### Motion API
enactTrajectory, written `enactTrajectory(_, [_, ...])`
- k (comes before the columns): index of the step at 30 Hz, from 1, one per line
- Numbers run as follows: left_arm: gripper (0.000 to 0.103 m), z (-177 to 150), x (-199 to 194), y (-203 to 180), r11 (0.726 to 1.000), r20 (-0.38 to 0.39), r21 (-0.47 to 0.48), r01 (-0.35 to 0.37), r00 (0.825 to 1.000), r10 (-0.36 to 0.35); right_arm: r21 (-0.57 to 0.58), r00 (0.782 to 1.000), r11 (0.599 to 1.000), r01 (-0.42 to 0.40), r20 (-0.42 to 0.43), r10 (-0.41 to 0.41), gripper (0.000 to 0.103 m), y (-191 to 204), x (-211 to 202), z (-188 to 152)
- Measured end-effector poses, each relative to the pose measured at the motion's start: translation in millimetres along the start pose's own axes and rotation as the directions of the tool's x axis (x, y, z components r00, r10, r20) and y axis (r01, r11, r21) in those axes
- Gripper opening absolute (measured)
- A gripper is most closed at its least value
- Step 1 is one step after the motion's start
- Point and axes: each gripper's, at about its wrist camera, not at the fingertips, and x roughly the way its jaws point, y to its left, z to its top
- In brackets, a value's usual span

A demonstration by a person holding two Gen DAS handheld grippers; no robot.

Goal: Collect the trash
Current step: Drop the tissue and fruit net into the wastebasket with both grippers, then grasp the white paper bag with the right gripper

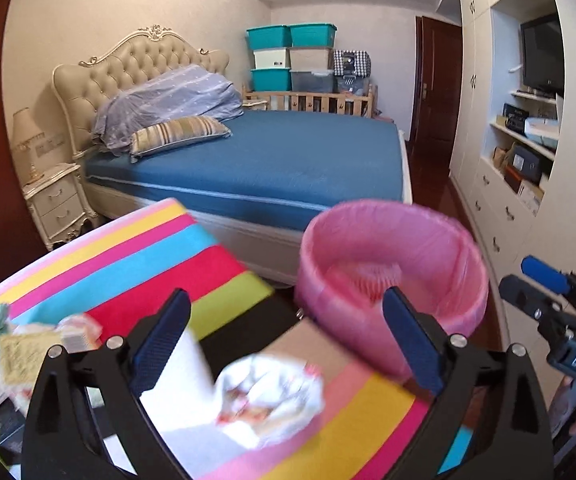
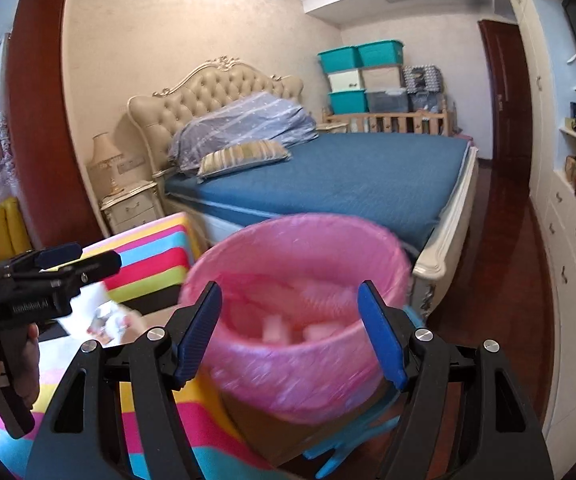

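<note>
A bin with a pink liner (image 1: pixel 391 264) stands beside the striped table (image 1: pixel 136 264); in the right wrist view the bin (image 2: pixel 299 368) holds a few pale scraps. My left gripper (image 1: pixel 288 312) is open wide above the table. Below its gap lie a crumpled white wrapper (image 1: pixel 268 396) and a white sheet (image 1: pixel 180 376), neither touched by a pad. More wrappers (image 1: pixel 28 356) lie at the table's left. My right gripper (image 2: pixel 291 292) is open over the bin's near rim, nothing between its fingers. Each gripper shows in the other's view, the right gripper (image 1: pixel 543 280) and the left gripper (image 2: pixel 60 264).
A bed with a blue cover (image 1: pixel 272 160) stands behind the table and bin. A nightstand (image 1: pixel 56 204) is at the left, white cabinets (image 1: pixel 499 216) along the right. A blue glove-like item (image 2: pixel 351 440) and brown cardboard (image 2: pixel 272 428) lie under the bin's near side.
</note>
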Motion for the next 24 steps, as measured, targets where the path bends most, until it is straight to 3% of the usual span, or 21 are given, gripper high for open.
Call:
enactTrajectory(13, [0.094,-73.9,-76.5,72.4,0.993,-0.032,-0.062,-0.103,0.994,0.101,-0.037,0.989,0.996,-0.082,-0.128,0.077,0.068,73.1,15.3,-31.2])
enactTrajectory(19, [0.094,-106.5,-110.6,103.9,0.984,-0.042,-0.067,-0.164,0.986,0.161,-0.089,0.98,0.99,-0.106,-0.18,0.088,0.068,107.7,27.9,-35.1])
enactTrajectory(24, [0.094,-121.2,-140.7,121.8,0.968,-0.005,-0.054,-0.244,0.97,0.244,-0.12,0.975,0.986,-0.114,-0.205,0.088,0.068,132.4,39.1,-32.8])
